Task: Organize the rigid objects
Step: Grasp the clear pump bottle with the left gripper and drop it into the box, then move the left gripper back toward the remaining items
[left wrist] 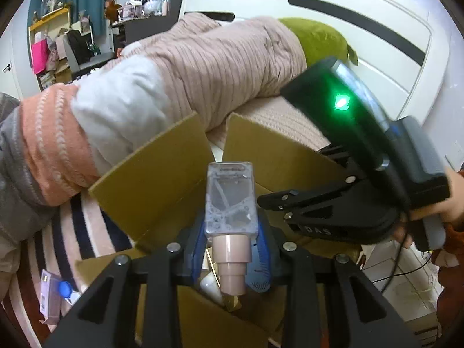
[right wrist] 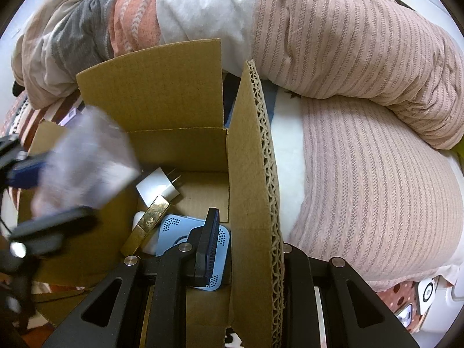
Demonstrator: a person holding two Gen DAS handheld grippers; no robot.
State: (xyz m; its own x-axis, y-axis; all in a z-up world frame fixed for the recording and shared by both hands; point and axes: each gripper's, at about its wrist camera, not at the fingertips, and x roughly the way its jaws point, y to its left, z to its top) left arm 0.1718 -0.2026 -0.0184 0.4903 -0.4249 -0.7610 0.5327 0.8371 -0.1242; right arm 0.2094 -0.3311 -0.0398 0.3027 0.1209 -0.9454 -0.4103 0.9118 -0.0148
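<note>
My left gripper (left wrist: pixel 231 221) is shut on a clear squarish bottle (left wrist: pixel 231 197) with a pink cap (left wrist: pixel 231 264), the cap end towards the camera. It hangs over an open cardboard box (left wrist: pixel 153 171). In the right wrist view the bottle (right wrist: pixel 87 159) is a blur at the left above the box (right wrist: pixel 174 95). My right gripper (right wrist: pixel 249 232) is shut on the box's upright right flap (right wrist: pixel 258 159); only one blue-padded finger (right wrist: pixel 207 246) shows, inside the box. Inside lie a white plug charger (right wrist: pixel 159 185), a gold bar (right wrist: pixel 148 223) and a blue perforated device (right wrist: pixel 174 229). The right gripper (left wrist: pixel 275 207) also shows in the left wrist view, in a hand.
Rolled pink ribbed bedding (right wrist: pixel 348 43) and an orange and grey blanket (left wrist: pixel 55 145) crowd the box's far side. A green plush (left wrist: pixel 319 40) lies behind. Small packets (left wrist: pixel 50 298) rest on the striped cover left of the box. A cable (left wrist: pixel 397 264) hangs from the right gripper.
</note>
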